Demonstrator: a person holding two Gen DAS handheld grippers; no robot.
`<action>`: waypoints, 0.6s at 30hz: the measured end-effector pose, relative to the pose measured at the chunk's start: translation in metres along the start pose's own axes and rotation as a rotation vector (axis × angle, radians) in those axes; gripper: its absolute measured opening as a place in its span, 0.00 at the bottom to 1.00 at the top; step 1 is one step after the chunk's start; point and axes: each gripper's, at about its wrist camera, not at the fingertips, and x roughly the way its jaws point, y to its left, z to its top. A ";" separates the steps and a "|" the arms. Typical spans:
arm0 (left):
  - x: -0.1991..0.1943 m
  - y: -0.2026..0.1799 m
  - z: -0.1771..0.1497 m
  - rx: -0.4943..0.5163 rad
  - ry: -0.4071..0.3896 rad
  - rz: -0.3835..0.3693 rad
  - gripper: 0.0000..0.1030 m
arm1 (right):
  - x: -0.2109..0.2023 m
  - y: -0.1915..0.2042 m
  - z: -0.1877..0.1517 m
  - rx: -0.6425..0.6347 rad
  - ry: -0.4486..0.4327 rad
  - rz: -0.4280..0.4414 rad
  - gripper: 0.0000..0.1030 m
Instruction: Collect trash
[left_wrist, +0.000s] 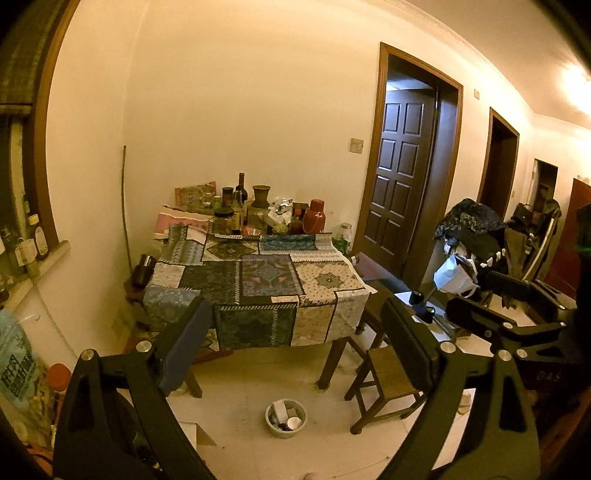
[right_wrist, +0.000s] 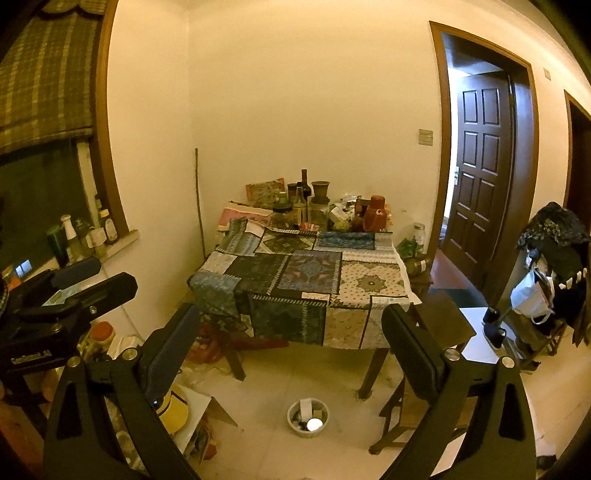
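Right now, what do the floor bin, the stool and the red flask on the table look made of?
Bin: likely plastic, pale grey, matte, thin rim. Stool: wood, dark brown, worn, with square legs and rungs. Flask: probably plastic shell, glossy red with highlights; could be painted metal.

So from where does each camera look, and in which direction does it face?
Left wrist: on the left gripper, facing the table and the small bin on the floor; its open fingers show, and the right gripper at the right edge.
Right wrist: on the right gripper, same direction; the left gripper shows at left.
Both share the table, bin and door.
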 end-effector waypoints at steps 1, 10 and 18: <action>-0.001 0.001 0.000 0.000 0.000 -0.002 0.90 | -0.002 0.000 -0.001 -0.002 0.002 0.001 0.95; 0.002 0.001 -0.004 -0.004 0.014 -0.008 0.90 | -0.007 0.000 -0.002 0.000 0.014 0.003 0.95; 0.001 0.001 -0.007 -0.008 0.018 -0.010 0.90 | -0.009 -0.002 -0.003 -0.001 0.019 0.002 0.95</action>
